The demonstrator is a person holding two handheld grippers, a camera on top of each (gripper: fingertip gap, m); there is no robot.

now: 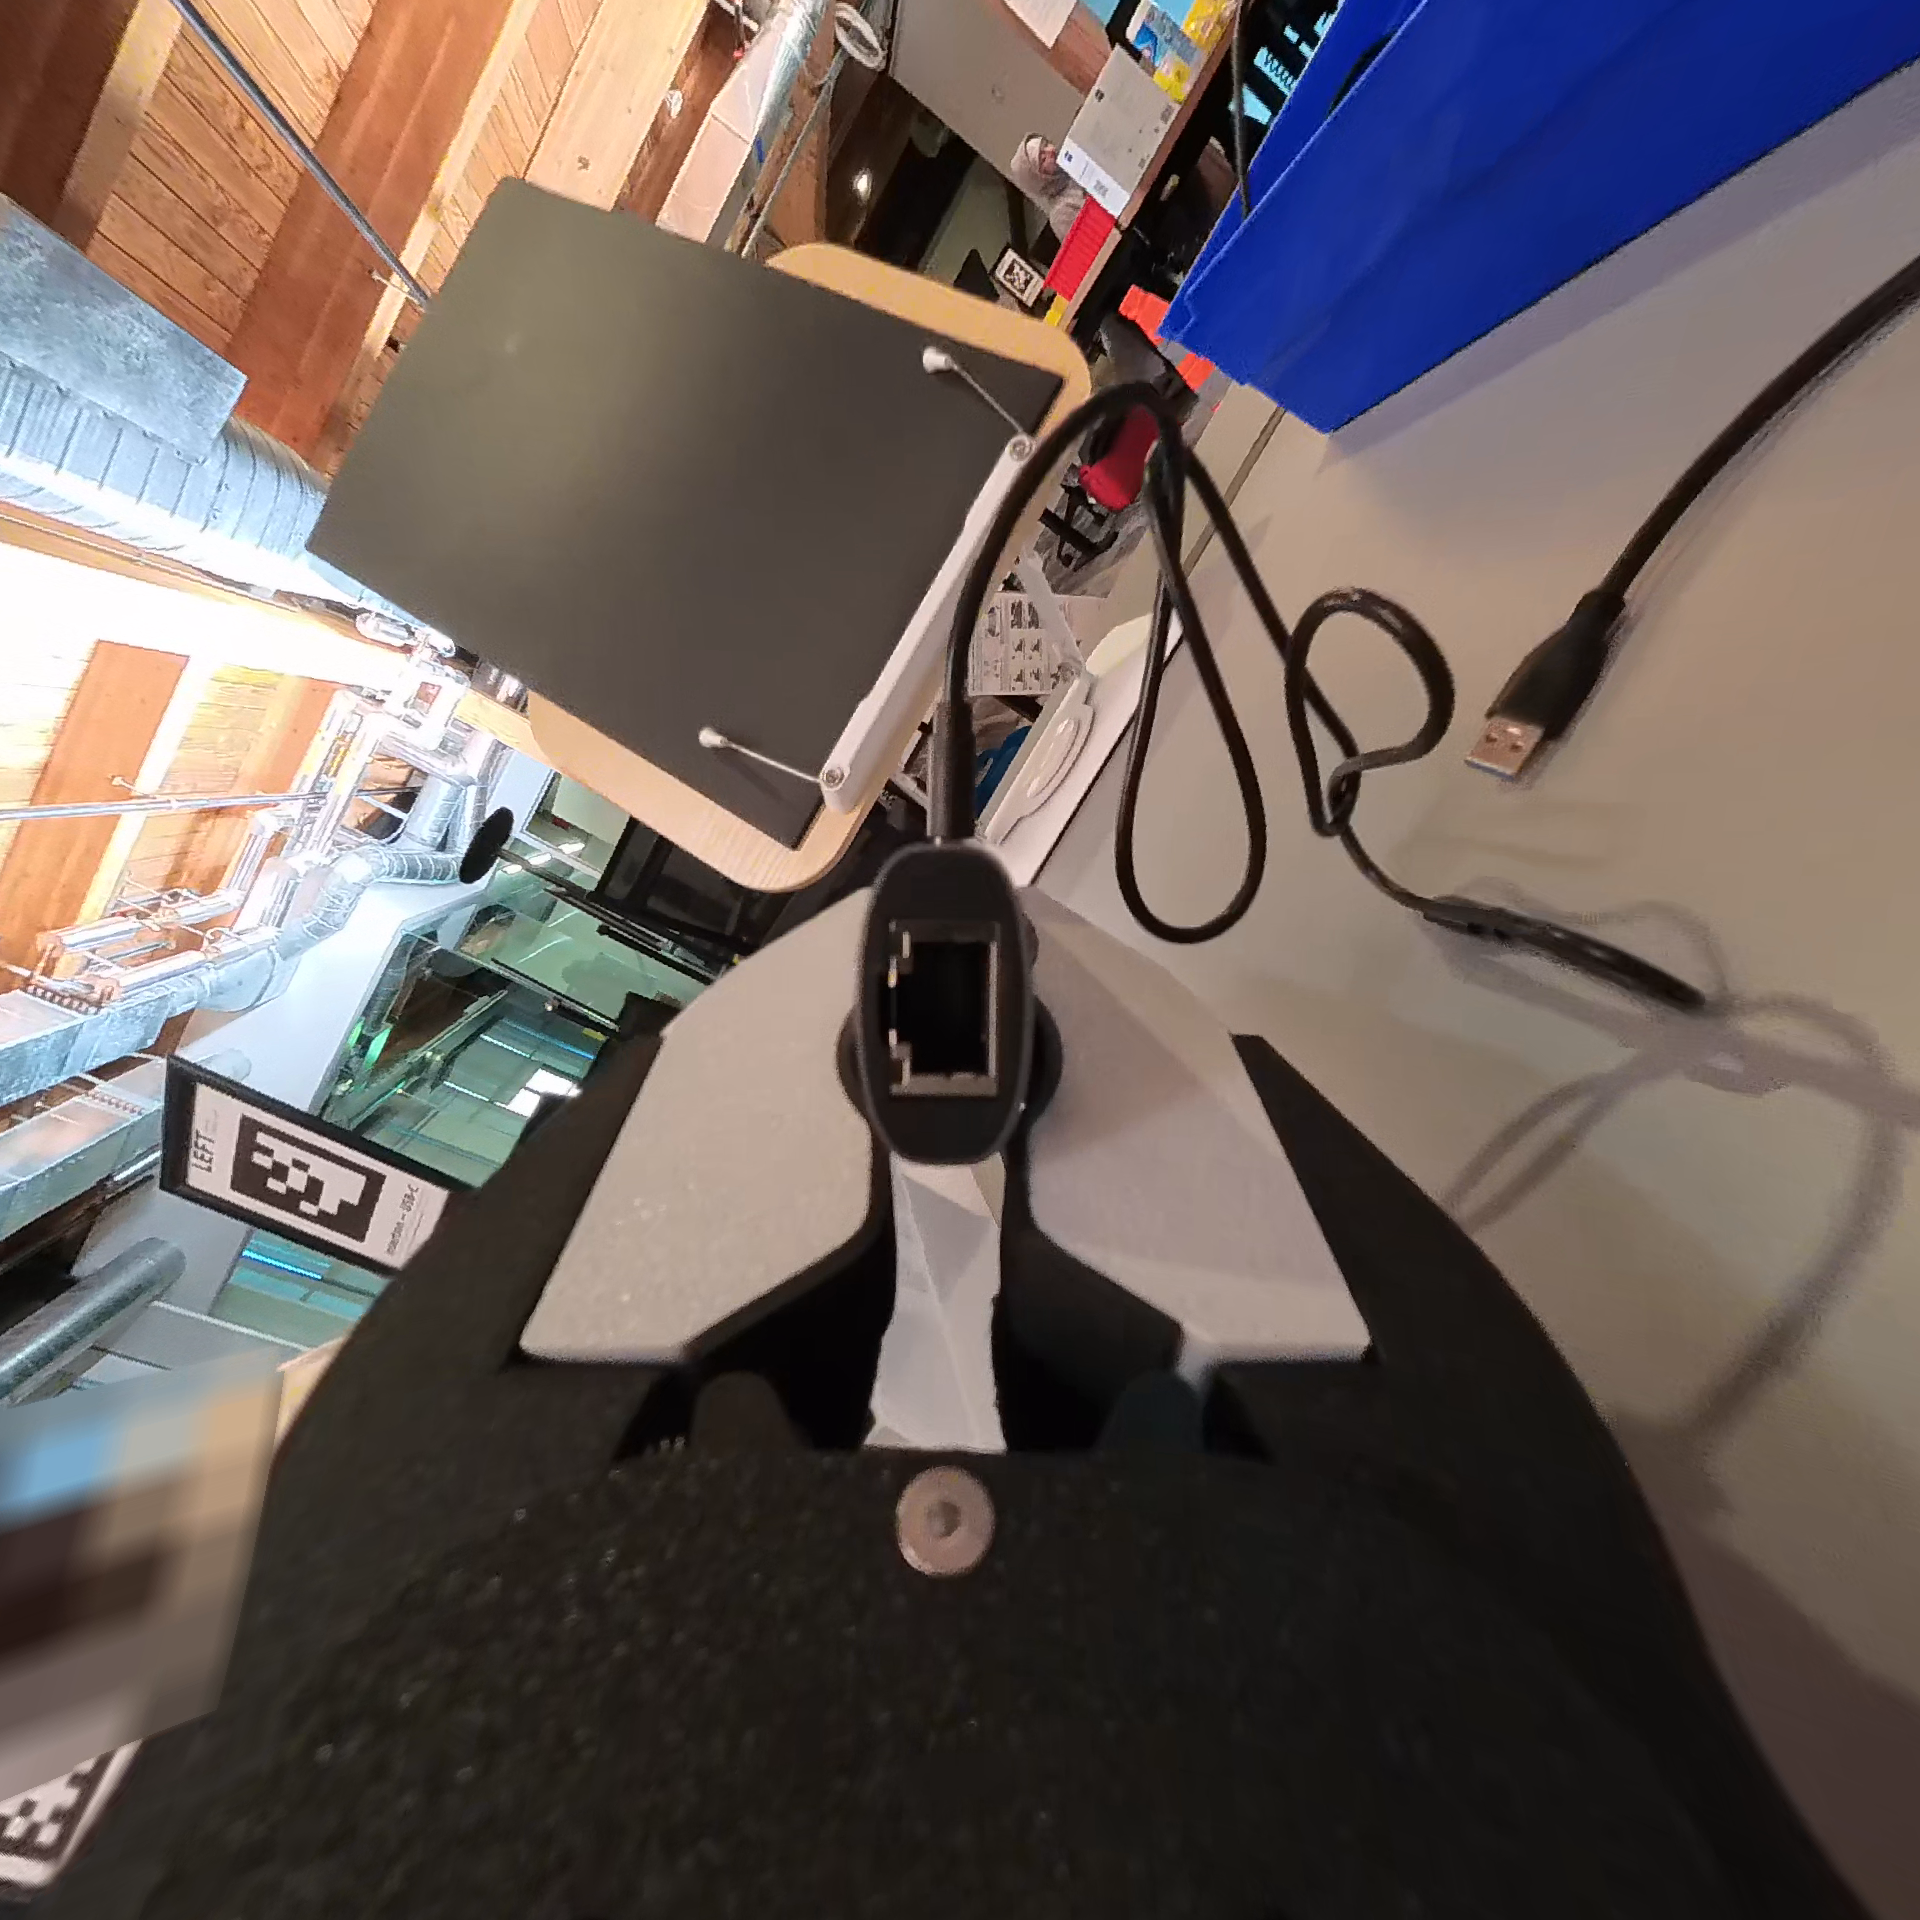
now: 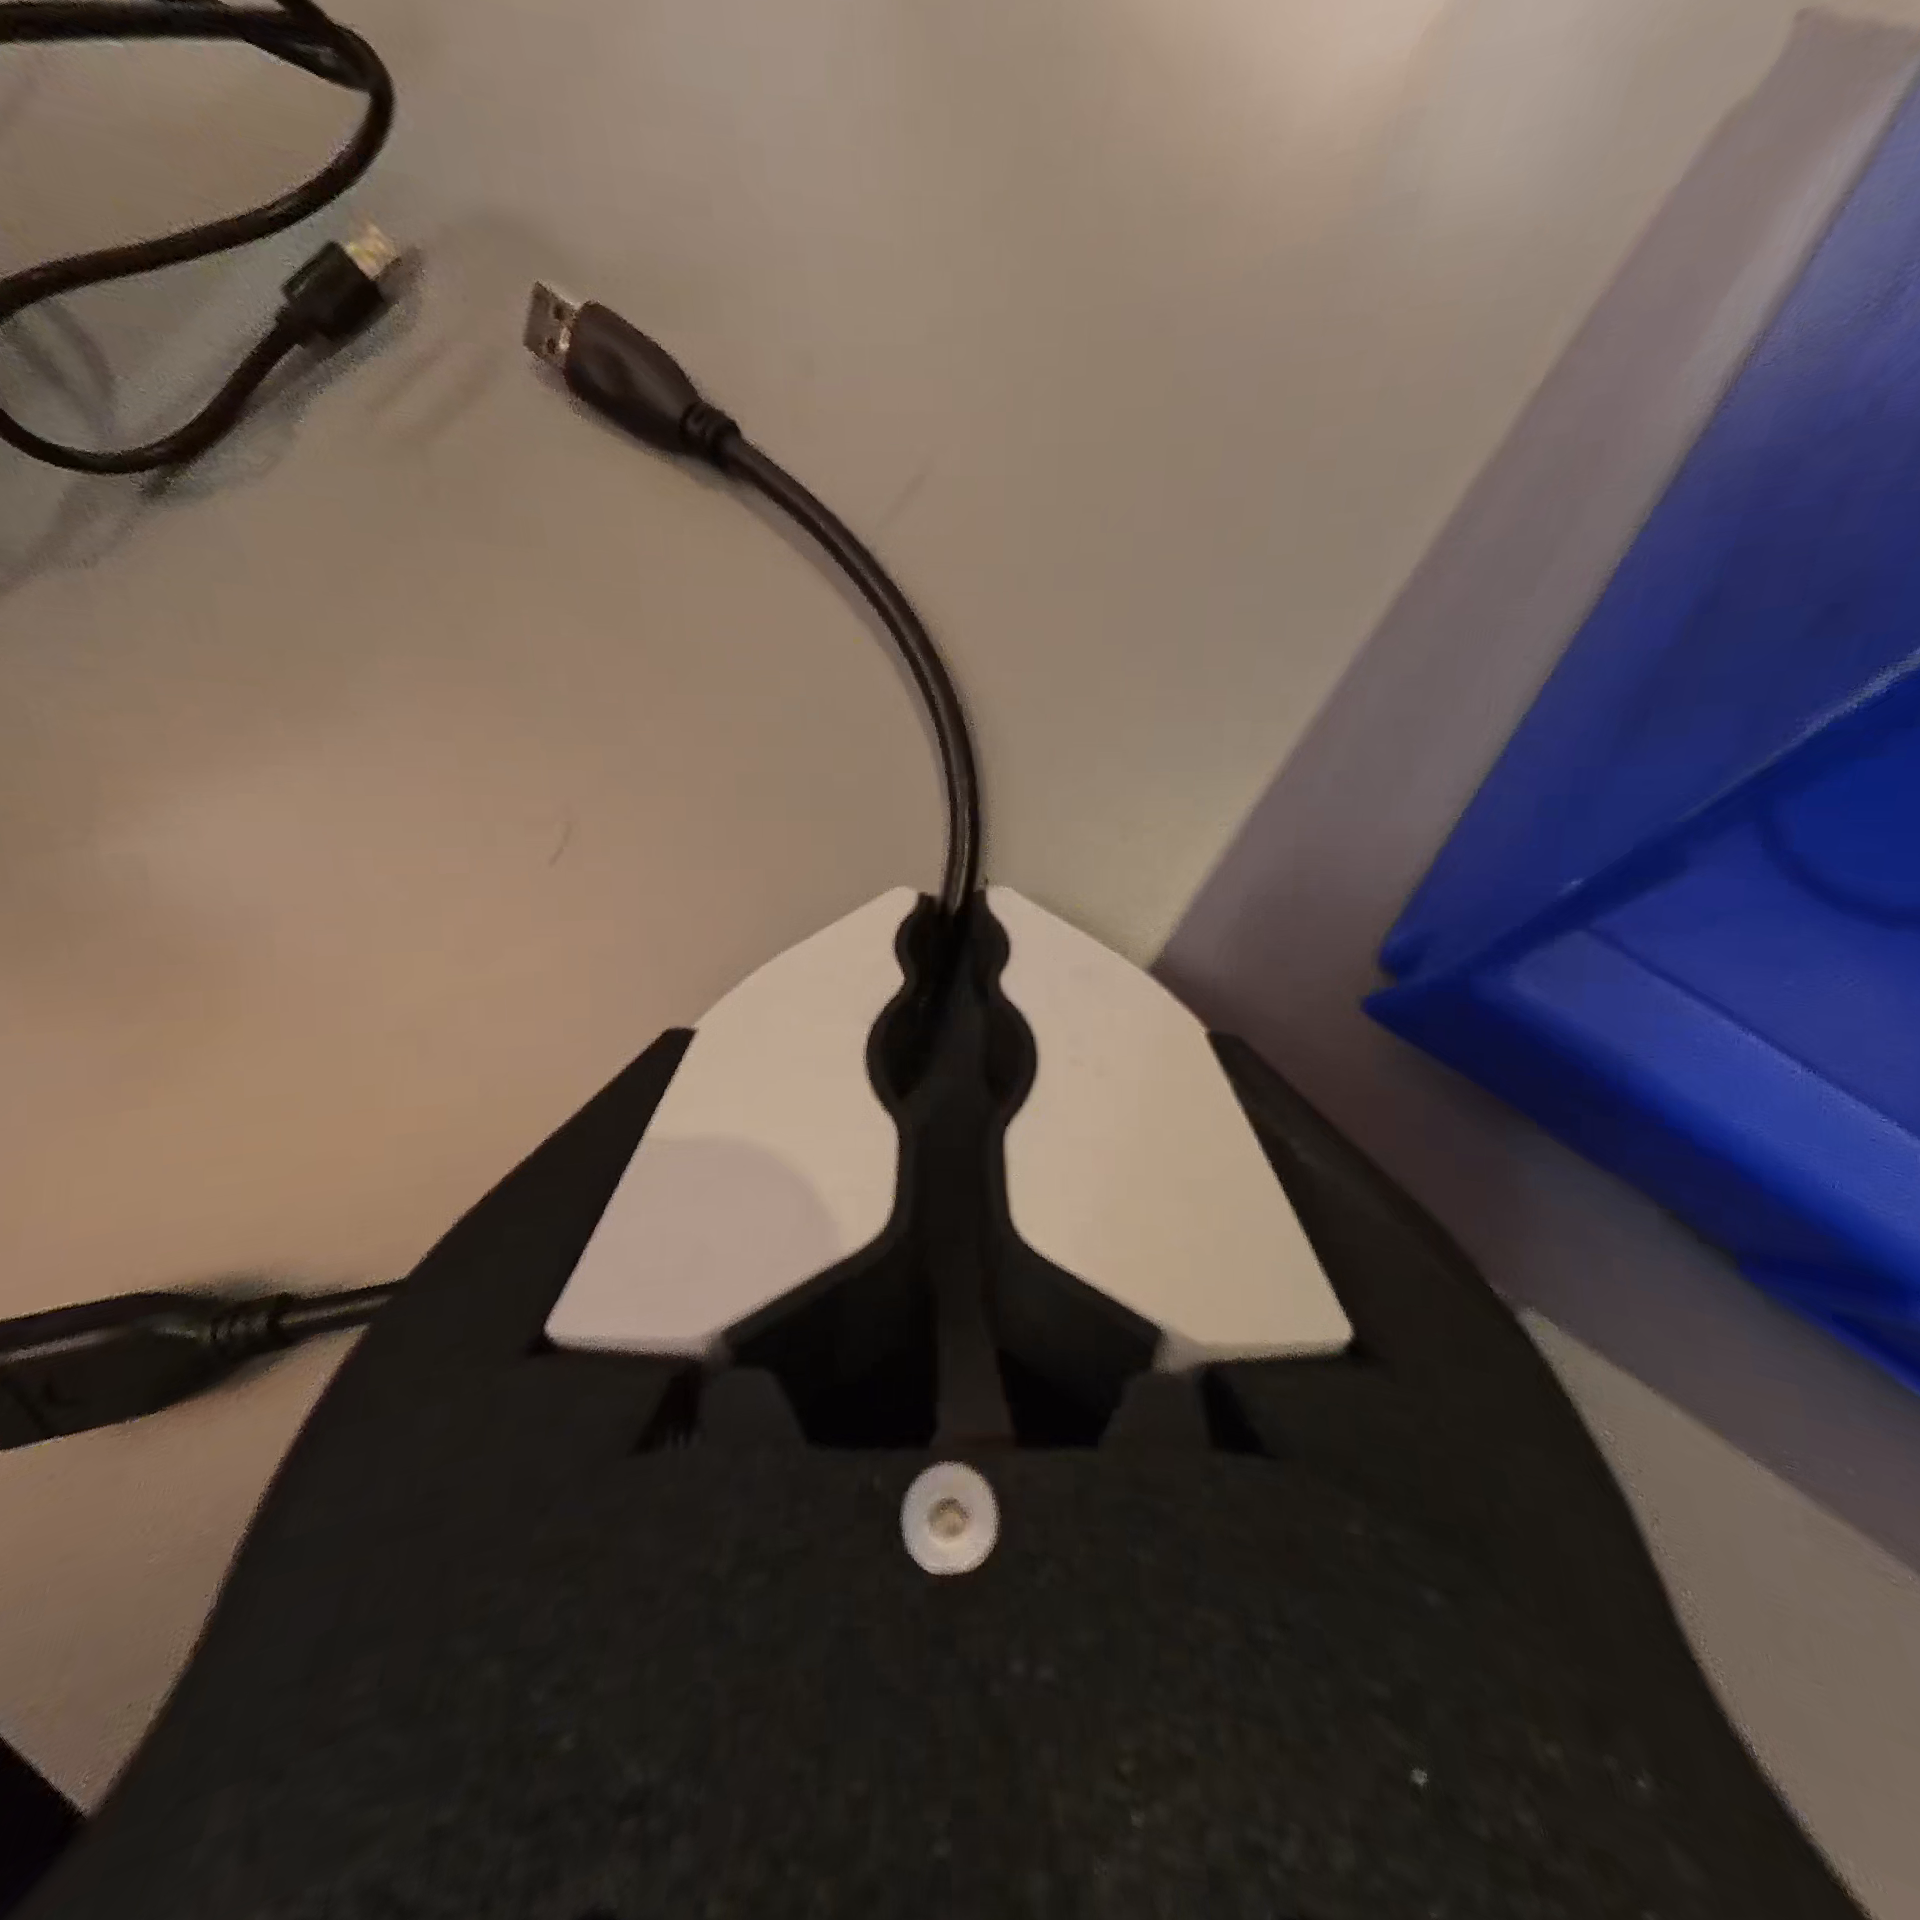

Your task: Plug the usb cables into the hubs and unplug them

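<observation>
Left gripper (image 1: 940, 1049) clamped on hub (image 1: 943, 1023), raised off bench (image 1: 1558, 644). Right gripper (image 2: 951, 935) pinching USB cable (image 2: 883, 623) behind plug (image 2: 597, 348). Step: pre-insertion. Next: align plug with hub port.

My right gripper (image 2: 951, 914) clamps a black cable (image 2: 894, 613); its plug (image 2: 597, 348) points away over the grey table (image 2: 727, 156).

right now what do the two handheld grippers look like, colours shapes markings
Both match: the left gripper and right gripper each have a rough, speckled black body with a round silver screw at the centre, and two pale grey-white fingers tapering to a point. A black-and-white square-patterned tag sits beside the left one.
</observation>
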